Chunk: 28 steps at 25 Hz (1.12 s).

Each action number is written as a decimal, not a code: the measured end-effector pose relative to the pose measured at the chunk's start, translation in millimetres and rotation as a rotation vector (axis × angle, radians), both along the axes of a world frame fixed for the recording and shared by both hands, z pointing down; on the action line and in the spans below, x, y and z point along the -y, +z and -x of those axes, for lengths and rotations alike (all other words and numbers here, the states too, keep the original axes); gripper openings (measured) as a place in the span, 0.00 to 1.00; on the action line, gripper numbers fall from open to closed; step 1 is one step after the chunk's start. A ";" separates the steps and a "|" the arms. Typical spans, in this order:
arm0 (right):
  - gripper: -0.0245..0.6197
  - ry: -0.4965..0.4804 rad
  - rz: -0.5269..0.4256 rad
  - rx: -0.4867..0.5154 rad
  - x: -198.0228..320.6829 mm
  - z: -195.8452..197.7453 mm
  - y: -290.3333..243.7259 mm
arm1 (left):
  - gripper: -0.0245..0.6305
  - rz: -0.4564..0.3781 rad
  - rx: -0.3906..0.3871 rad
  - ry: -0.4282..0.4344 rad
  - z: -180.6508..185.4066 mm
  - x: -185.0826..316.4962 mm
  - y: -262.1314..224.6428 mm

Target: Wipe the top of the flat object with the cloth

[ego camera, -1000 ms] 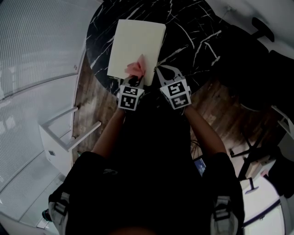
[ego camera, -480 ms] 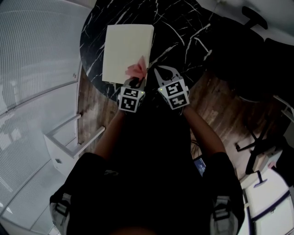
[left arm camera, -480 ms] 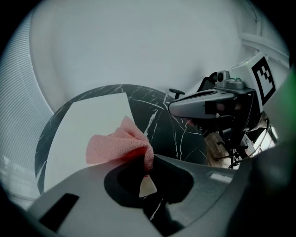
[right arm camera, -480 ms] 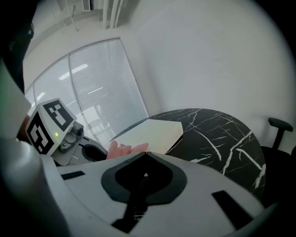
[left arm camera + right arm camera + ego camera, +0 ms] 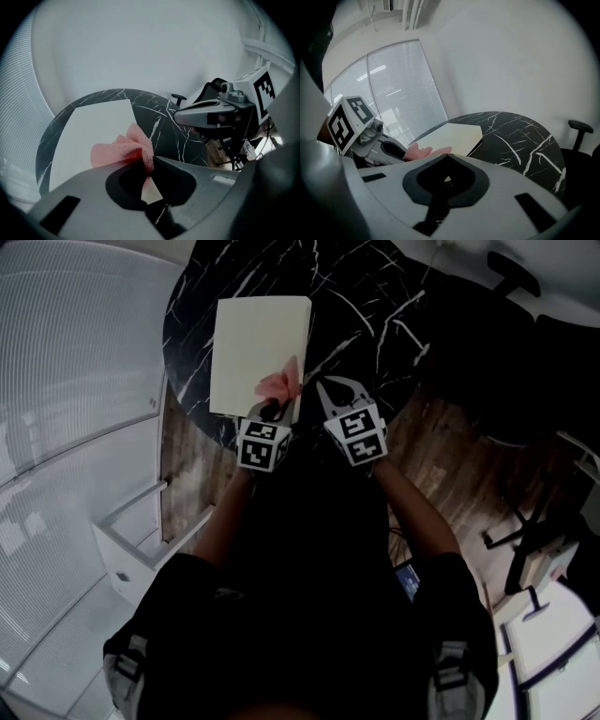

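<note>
The left gripper [image 5: 149, 161] pinched the soft, probably floppy pink cloth [image 5: 117, 150] by one bunched edge above the stiff cream flat board [image 5: 258, 343]. The right gripper [image 5: 446, 155] had its fingers closed on nothing.

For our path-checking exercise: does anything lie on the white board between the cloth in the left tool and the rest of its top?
Nothing visible. The left tool grips the pink cloth at the white board's near right corner; the remaining top is bare. The right tool is off the board.

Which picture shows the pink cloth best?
The left gripper view: the pink cloth is big and close, pinched in the left gripper. The head view shows it small; the right gripper view shows only a pink sliver.
</note>
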State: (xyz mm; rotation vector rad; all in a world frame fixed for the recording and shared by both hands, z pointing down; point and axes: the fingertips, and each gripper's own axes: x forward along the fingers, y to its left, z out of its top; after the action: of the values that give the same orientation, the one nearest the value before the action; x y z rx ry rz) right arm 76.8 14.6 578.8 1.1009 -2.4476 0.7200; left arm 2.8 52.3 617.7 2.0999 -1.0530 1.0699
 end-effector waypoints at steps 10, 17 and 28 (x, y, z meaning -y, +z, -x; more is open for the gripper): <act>0.03 -0.030 -0.026 -0.025 11.9 34.4 -17.9 | 0.07 -0.130 -0.057 -0.158 76.2 59.7 -64.0; 0.03 -0.055 -0.026 -0.036 21.0 75.2 -27.1 | 0.07 -0.207 0.011 -0.291 179.6 97.0 -86.7; 0.03 -0.004 0.006 -0.073 35.9 100.3 -21.0 | 0.07 -0.135 0.114 -0.286 249.7 118.0 -35.5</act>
State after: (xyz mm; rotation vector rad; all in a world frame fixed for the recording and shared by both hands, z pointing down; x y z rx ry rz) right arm -23.5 -21.4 557.8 1.0999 -2.3848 0.6727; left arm -246.9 -65.7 582.1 1.9314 -1.4676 1.0090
